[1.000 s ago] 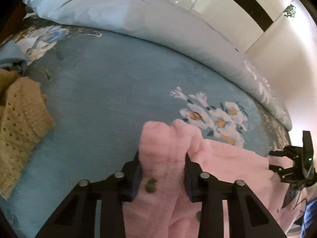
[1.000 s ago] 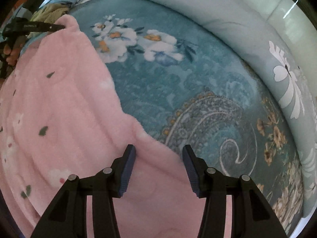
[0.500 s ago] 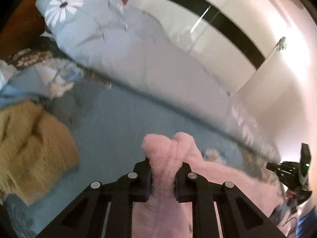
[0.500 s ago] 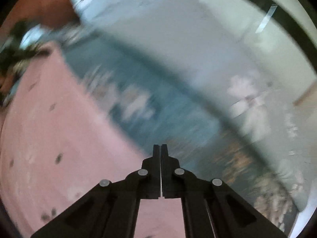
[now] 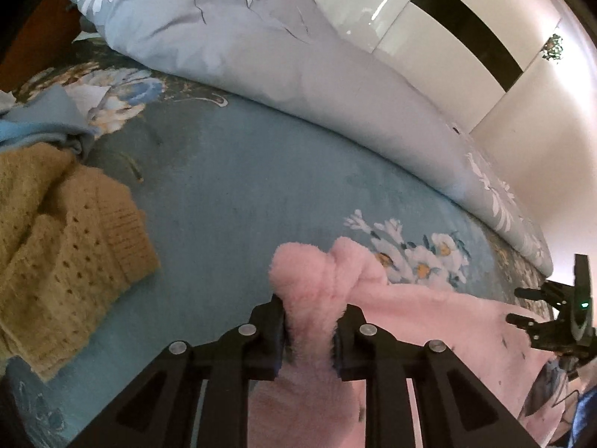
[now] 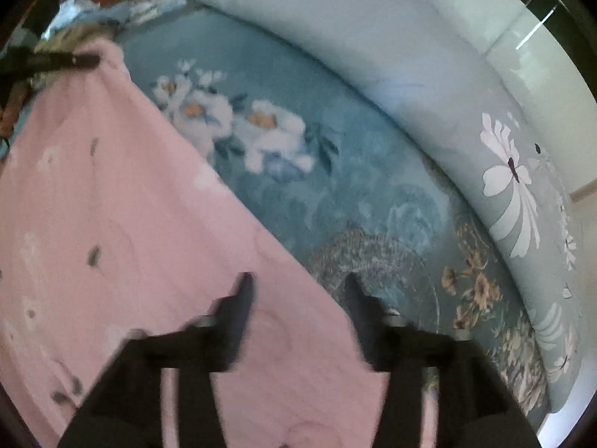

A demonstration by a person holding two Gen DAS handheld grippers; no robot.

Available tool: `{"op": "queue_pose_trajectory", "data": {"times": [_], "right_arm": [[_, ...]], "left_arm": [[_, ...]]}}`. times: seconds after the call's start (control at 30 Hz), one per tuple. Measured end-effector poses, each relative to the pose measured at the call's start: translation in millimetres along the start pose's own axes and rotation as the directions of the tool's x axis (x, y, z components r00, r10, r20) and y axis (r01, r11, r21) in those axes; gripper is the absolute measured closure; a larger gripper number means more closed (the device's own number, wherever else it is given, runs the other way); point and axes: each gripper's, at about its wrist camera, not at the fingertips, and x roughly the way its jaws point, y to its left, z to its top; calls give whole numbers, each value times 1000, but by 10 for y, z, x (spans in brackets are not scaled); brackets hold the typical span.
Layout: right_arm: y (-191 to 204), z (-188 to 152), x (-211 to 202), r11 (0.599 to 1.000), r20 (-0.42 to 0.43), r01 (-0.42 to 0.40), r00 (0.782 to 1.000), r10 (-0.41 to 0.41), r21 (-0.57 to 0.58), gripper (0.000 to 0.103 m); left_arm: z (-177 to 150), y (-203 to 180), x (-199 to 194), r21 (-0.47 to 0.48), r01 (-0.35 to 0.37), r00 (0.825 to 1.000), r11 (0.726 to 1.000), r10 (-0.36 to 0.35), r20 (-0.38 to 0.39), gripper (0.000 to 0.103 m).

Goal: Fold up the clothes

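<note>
A pink fleece garment [image 5: 429, 317] with small dark leaf prints lies spread on the blue floral bed sheet [image 5: 242, 186]. My left gripper [image 5: 315, 310] pinches a bunched corner of it, which sticks up past the pads; the jaws are opening slightly with the fleece still pressed between them. In the right wrist view the garment [image 6: 130, 224] runs as a straight diagonal edge. My right gripper [image 6: 298, 283] hovers over that edge, blurred, its jaws opening wide and the pads clear of the cloth. The left gripper [image 6: 56, 61] shows at the garment's far corner.
A tan knitted sweater [image 5: 63, 246] and a light blue cloth [image 5: 41, 123] lie at the left of the bed. A rolled grey-blue duvet [image 5: 280, 56] with white flowers lines the far side. Behind it stands a glossy white wall. The right gripper [image 5: 552, 321] appears at the far right.
My left gripper closed on the bunched fleece corner and lifted it a little. My right gripper snapped fully shut, then opened wide again above the garment's edge.
</note>
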Motion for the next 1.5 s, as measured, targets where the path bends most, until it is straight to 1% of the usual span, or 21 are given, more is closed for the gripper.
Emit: {"op": "queue_pose_trajectory", "data": {"times": [0.1,0.2,0.3,0.37,0.43,0.5,0.57,0.63,0.7,0.77,0.83,0.9,0.97,1.03,1.07,1.13,1.2,1.27,1.33,1.43,1.5], "right_arm": [[-17,-27,131,1000,-23,10,1000,-10,9,47],[21,-65,253,1000,-60,-25,998,25,-2,47],[19,-93,266,999,-47,-30,998,31,27,47],[8,-123,253,997,-47,-48,998,52,67,57],[71,-143,214,996,-36,-56,998,58,66,95],[180,-168,182,999,-36,-40,999,40,8,98],[144,-160,118,1000,-23,-24,999,24,-5,100],[-63,-94,-32,997,50,35,998,-38,75,100],[-203,-29,-76,988,75,75,993,-86,137,100],[-256,26,-43,980,64,113,990,-125,163,100],[-119,32,52,979,20,159,986,-163,126,100],[-56,10,106,976,-5,191,981,-192,100,100],[-42,-9,85,972,-3,203,979,-204,115,94],[-57,-52,-85,965,23,210,976,-216,159,69],[-81,-79,-197,960,43,207,975,-218,188,66],[-119,-153,-470,949,91,192,971,-220,249,65],[-141,-325,-794,932,140,168,965,-222,320,64],[-130,-523,-1081,913,180,139,959,-221,384,62],[-155,-814,-1328,880,210,110,950,-229,461,60],[-136,-1382,-1704,810,239,63,940,-245,583,55],[-131,-1826,-1994,751,244,47,931,-272,658,53]], "left_arm": [[6,-20,-17,5,6,1000,1000,-6,-3,80],[-3,-25,-28,8,13,1000,1000,-13,-10,80],[-5,-7,-39,1,21,1000,1000,-21,-9,80],[-6,0,-41,-6,26,1000,1000,-27,-8,80],[-4,-10,-60,-1,30,1000,1000,-30,1,80],[6,-28,-100,8,29,999,1000,-29,17,80],[27,-42,-146,13,31,999,999,-32,35,80],[52,-55,-154,14,35,999,999,-35,36,78],[58,-55,-128,13,38,999,999,-38,16,77],[48,-49,-84,5,45,999,999,-45,-28,73],[1,-34,-72,4,43,996,999,-43,-81,65],[-52,-19,-162,13,22,995,1000,-20,-101,59],[-106,-4,-303,21,4,995,1000,-2,-103,56],[-177,35,-572,8,-23,998,1000,24,-64,51],[-215,57,-693,-1,-45,998,999,45,-45,50],[-385,134,-1007,-51,-103,995,993,104,10,45],[-619,223,-1244,-122,-133,989,984,139,45,44],[-942,347,-1406,-208,-117,990,971,131,57,43],[-1247,460,-1521,-286,-94,992,954,115,59,43],[-1679,568,-1599,-374,-41,997,927,62,46,43],[-1898,578,-1623,-399,-20,998,917,39,41,43]]}}
